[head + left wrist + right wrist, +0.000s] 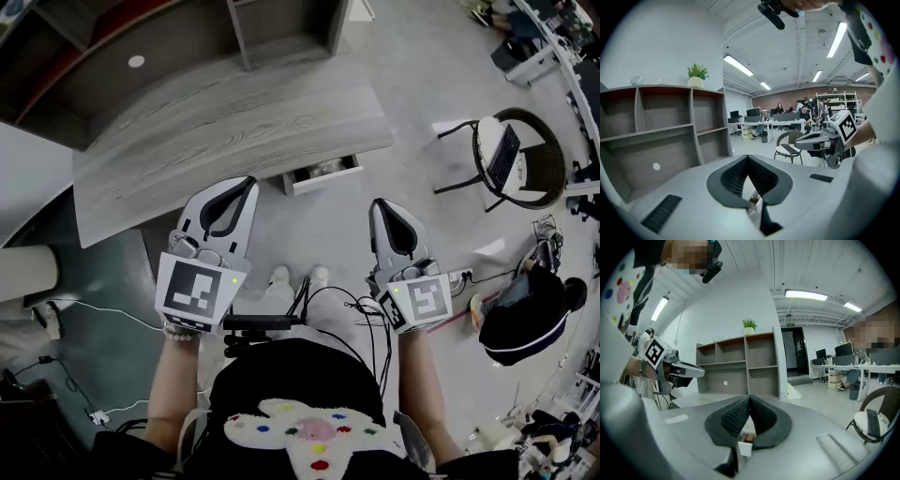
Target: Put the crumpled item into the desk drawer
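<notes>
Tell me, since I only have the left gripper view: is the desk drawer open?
Observer: Yes. In the head view the drawer stands pulled out below the desk edge.
Operator: Anything in it?
Observer: A pale thing lies inside, too small to identify.
Operator: Is the right gripper carrying anything?
Observer: No. In its own view the right gripper is shut with nothing between its jaws.
</notes>
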`<state>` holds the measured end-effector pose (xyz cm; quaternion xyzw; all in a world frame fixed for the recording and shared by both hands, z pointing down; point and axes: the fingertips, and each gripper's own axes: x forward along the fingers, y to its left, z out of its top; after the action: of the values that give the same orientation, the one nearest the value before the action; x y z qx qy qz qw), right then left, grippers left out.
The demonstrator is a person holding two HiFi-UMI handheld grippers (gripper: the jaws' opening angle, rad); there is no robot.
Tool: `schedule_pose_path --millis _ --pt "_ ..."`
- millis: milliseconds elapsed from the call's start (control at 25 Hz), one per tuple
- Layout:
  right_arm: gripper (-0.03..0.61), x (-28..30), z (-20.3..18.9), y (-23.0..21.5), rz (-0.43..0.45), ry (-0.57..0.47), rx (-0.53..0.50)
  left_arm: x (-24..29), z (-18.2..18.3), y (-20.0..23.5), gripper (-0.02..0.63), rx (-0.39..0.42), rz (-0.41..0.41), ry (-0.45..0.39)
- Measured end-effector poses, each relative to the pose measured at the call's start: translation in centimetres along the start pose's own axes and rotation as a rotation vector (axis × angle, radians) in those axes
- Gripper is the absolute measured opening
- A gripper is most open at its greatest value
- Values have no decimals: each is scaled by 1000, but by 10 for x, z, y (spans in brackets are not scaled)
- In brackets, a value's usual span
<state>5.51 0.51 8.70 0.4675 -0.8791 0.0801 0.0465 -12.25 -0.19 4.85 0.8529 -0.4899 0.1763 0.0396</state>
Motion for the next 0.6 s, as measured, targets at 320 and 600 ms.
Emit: schedule_pose_path --millis 320,600 --pt "9 -15 35 17 -21 -30 -31 -28 12 -6 6 -17 -23 -20" --pt "9 -16 41 23 -15 -42 -30 -35 11 -3 6 -21 -14 -25"
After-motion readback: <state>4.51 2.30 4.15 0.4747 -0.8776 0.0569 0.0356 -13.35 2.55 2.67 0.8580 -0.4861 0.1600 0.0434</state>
